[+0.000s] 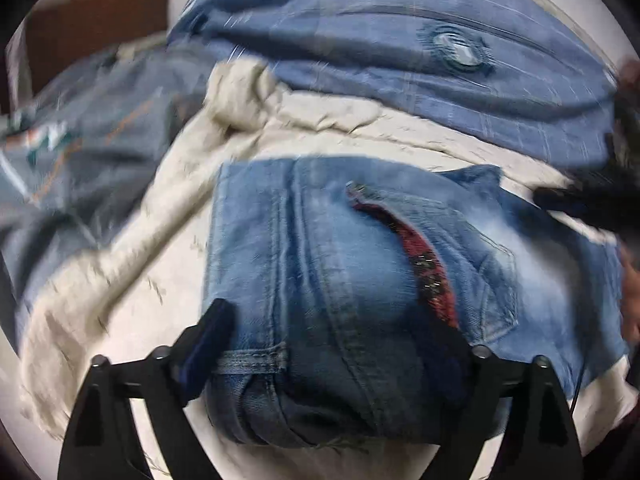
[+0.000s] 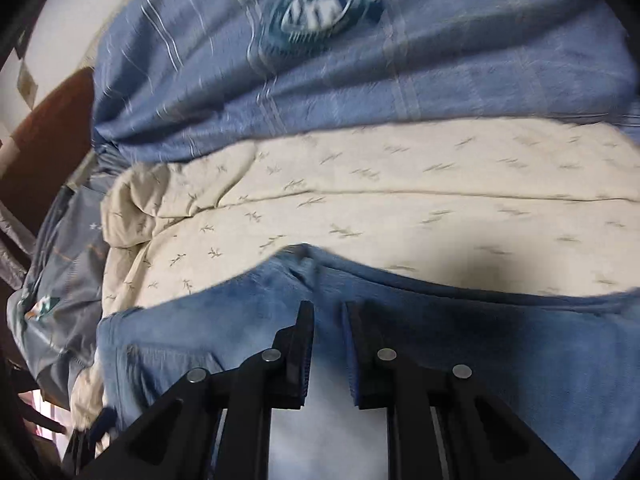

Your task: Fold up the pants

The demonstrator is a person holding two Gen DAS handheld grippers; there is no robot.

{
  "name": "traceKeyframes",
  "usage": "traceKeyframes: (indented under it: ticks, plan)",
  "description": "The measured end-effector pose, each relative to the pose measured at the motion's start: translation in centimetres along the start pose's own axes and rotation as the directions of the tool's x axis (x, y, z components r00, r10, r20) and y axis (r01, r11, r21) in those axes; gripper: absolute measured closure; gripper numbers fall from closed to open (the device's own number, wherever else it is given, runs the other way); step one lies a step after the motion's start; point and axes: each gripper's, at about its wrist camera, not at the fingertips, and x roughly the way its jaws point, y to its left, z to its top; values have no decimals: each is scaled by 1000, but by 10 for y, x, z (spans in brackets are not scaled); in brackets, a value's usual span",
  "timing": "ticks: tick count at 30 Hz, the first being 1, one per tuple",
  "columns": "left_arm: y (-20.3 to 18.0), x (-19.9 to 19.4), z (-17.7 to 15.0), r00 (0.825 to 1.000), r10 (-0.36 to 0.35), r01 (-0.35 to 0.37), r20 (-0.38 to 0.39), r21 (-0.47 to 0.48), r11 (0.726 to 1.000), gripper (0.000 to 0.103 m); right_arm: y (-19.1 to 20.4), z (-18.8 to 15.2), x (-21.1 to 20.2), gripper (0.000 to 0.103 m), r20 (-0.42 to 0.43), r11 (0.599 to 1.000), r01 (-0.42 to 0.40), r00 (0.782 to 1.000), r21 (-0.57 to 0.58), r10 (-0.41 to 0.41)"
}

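Observation:
Blue jeans (image 1: 320, 260) lie folded into a thick bundle on a cream sheet (image 1: 320, 128). A pocket slit shows red lining (image 1: 424, 256). My left gripper (image 1: 342, 332) is open wide, its fingers on either side of the bundle's near end, and the pads do not squeeze it. A dark blurred shape, the right gripper (image 1: 580, 200), sits at the bundle's right edge. In the right wrist view the right gripper (image 2: 326, 308) hangs low over the jeans (image 2: 200, 340). Its jaws are nearly together, with pale denim filling the narrow gap.
A blue striped blanket (image 1: 360, 40) with a round emblem (image 2: 316, 8) is bunched behind the cream sheet (image 2: 360, 200). More blue printed bedding (image 1: 80, 140) lies at the left. Brown furniture (image 1: 100, 12) stands at the far left. Both views are motion-blurred.

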Motion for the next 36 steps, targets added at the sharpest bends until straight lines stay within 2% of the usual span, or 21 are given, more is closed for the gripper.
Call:
traceKeyframes:
  ticks: [2,4,6,9,11,16,18,20,24,26,28,30,31,33,35,36]
  plan:
    - [-2,0,-1,1000,13,-13,4,-2,1000,11,-18,-13,-23,85,3,1000,14,1000,0,-14]
    - [-12,-3,-3,997,73,-75,32,58,996,10,-35,-27,-41,85,-4,999,45,999,3,-45]
    - [-15,-7,-3,995,97,-99,39,62,993,10,-48,-44,-53,85,-9,998,68,998,6,-68]
    - [-18,-13,-2,991,128,-131,36,82,988,10,-57,-65,-58,85,-15,996,93,996,13,-93]
    - [-24,-24,-3,985,153,-160,74,104,982,10,-66,-81,-64,85,-23,994,104,994,26,-103]
    - [-25,-56,-7,963,153,-179,223,100,979,4,-64,-98,-54,85,-49,995,21,999,93,-17]
    - [-15,-67,-6,948,172,-191,269,46,980,1,-40,-97,-48,85,-45,999,-18,999,38,19]
    - [-2,-72,-6,929,225,-234,295,-3,972,0,-12,-96,-45,85,-37,997,-65,997,-32,64]
    - [23,-67,-3,911,321,-319,260,-49,946,0,48,-94,-32,85,-44,978,-159,987,-133,155]
    - [32,-67,-3,907,342,-342,247,-43,939,0,72,-96,-21,85,-60,969,-193,981,-154,186]
    - [35,-66,-5,902,356,-361,245,-26,932,0,94,-104,-6,85,-88,963,-194,980,-187,181]
    - [32,-59,-8,911,347,-363,223,31,931,0,106,-116,10,85,-108,964,-152,986,-220,130]
    - [28,-53,-9,911,356,-377,209,67,924,0,109,-122,16,85,-95,963,-124,990,-239,104]
    - [22,-32,-9,906,398,-417,144,143,897,0,108,-127,12,85,-68,959,-123,992,-256,109]
    - [22,-25,-9,921,378,-389,94,157,908,0,102,-123,7,85,-105,960,-154,986,-232,133]
    - [24,-30,-7,924,368,-379,105,134,915,0,95,-119,0,85,-113,961,-176,982,-212,154]
